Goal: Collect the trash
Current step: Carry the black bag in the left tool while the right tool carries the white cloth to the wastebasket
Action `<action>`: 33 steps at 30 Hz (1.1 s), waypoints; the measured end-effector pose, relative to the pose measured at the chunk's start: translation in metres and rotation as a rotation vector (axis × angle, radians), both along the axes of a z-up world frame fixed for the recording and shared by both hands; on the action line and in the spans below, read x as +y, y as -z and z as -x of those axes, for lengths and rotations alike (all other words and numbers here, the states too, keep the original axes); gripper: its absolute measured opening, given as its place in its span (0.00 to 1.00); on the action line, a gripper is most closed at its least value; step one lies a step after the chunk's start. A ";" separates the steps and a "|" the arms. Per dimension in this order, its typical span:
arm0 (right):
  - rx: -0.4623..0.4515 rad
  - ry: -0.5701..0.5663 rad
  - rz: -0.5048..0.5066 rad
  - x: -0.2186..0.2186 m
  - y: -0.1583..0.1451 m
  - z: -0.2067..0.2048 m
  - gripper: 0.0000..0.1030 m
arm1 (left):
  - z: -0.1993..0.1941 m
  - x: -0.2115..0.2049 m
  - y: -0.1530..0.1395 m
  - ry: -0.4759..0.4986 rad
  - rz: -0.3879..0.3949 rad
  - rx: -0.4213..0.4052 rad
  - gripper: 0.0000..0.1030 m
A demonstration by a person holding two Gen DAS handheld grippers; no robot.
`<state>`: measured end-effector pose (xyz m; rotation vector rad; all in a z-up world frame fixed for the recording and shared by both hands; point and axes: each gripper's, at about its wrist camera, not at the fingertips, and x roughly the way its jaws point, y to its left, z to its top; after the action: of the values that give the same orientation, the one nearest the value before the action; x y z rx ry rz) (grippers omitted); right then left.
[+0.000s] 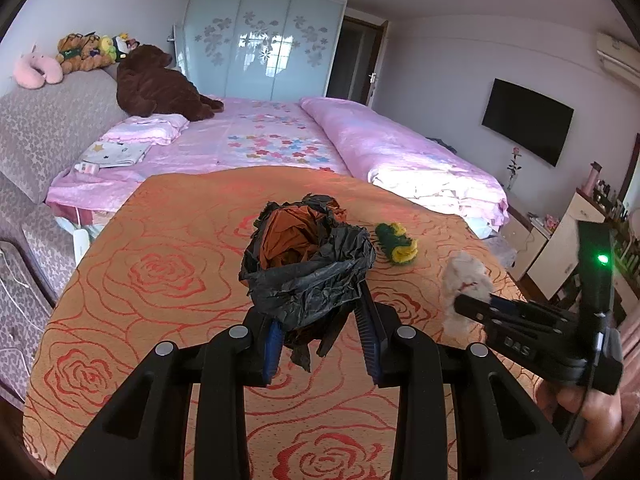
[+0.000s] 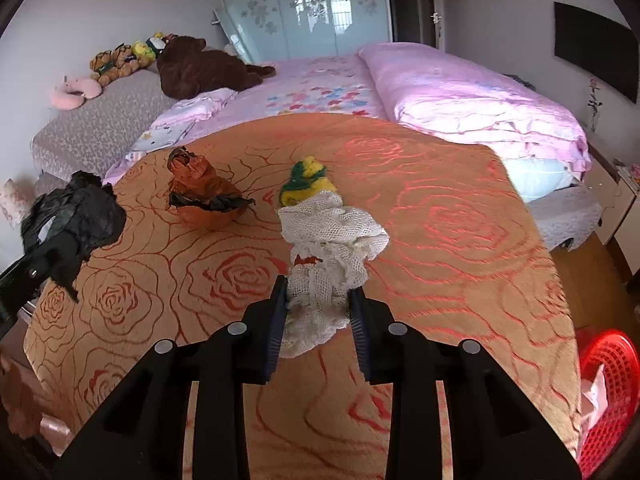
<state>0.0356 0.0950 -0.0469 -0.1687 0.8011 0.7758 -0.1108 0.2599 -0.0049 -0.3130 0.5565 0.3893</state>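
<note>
Left claw (image 1: 320, 320) pinches the crumpled black bag (image 1: 308, 272), centre frame; right claw (image 2: 318, 312) is clamped on the white mesh wad (image 2: 328, 248) over the worktop (image 2: 460, 220); judgement: grip firm, lift straight, carry to red basket (image 2: 608, 392), lower right; green-yellow scrap (image 2: 306, 182) waits.

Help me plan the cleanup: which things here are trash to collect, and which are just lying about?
Job:
black bag, in the left hand-held gripper
white net, in the right hand-held gripper
orange wad
green-yellow wad
red basket, possibly the bin

Lying about:
brown bear
small plush toys
pink pillow
quilt
</note>
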 end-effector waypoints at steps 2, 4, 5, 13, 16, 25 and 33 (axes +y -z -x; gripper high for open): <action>-0.006 0.012 -0.006 -0.012 -0.003 0.003 0.29 | -0.002 -0.003 -0.001 0.008 -0.004 0.002 0.30; -0.015 0.029 -0.010 -0.025 -0.005 0.006 0.29 | -0.003 -0.006 -0.001 0.017 -0.008 0.002 0.30; -0.019 0.037 -0.013 -0.031 -0.007 0.007 0.29 | -0.005 -0.008 -0.002 0.023 -0.010 0.003 0.30; -0.045 0.101 -0.038 -0.077 -0.023 0.012 0.29 | -0.018 -0.025 -0.004 0.078 -0.031 0.012 0.30; -0.050 0.128 -0.047 -0.091 -0.030 0.009 0.29 | -0.023 -0.035 -0.006 0.109 -0.046 0.010 0.30; -0.094 0.214 -0.047 -0.133 -0.041 0.006 0.29 | -0.042 -0.067 -0.006 0.201 -0.070 0.023 0.30; -0.099 0.288 -0.047 -0.166 -0.042 0.001 0.29 | -0.060 -0.093 -0.009 0.259 -0.095 0.030 0.30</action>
<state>0.0343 -0.0708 -0.0053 -0.0471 0.6941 0.5101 -0.0508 0.1670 0.0044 -0.1409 0.5977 0.1695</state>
